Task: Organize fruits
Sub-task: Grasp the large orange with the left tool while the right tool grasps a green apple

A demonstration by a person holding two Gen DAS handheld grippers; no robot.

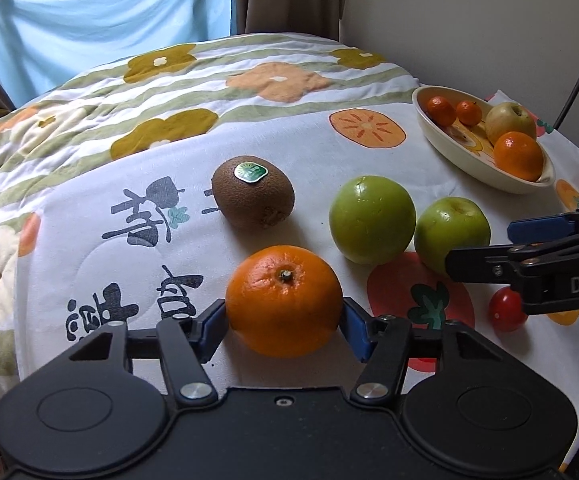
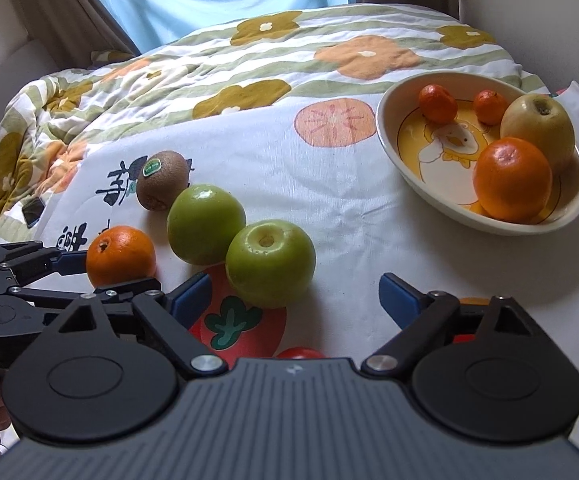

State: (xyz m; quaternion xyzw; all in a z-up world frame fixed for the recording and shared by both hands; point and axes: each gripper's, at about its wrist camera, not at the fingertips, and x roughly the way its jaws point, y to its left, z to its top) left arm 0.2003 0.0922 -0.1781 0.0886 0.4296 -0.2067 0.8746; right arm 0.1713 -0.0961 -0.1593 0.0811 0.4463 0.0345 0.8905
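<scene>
An orange [image 1: 283, 300] lies on the printed white cloth [image 1: 89, 248], and my left gripper [image 1: 283, 320] is shut on it, one blue pad against each side. The right wrist view shows that same grip from the side, the left gripper [image 2: 121, 272] around the orange [image 2: 121, 256]. My right gripper [image 2: 294, 284] is open and holds nothing, low over the cloth. A green apple [image 2: 269, 264] sits just ahead of its fingers and a red cherry tomato [image 2: 301, 353] peeks out beneath it. A second green apple [image 2: 205, 224] and a stickered kiwi [image 2: 163, 184] lie further left.
A cream oval bowl [image 2: 389, 148] at the right holds two small mandarins, a yellow apple [image 2: 537, 128] and an orange [image 2: 511, 178]. A flowered quilt [image 2: 249, 60] rises behind the cloth, with a dark phone [image 2: 33, 211] on it at the left. Curtains and a wall close the back.
</scene>
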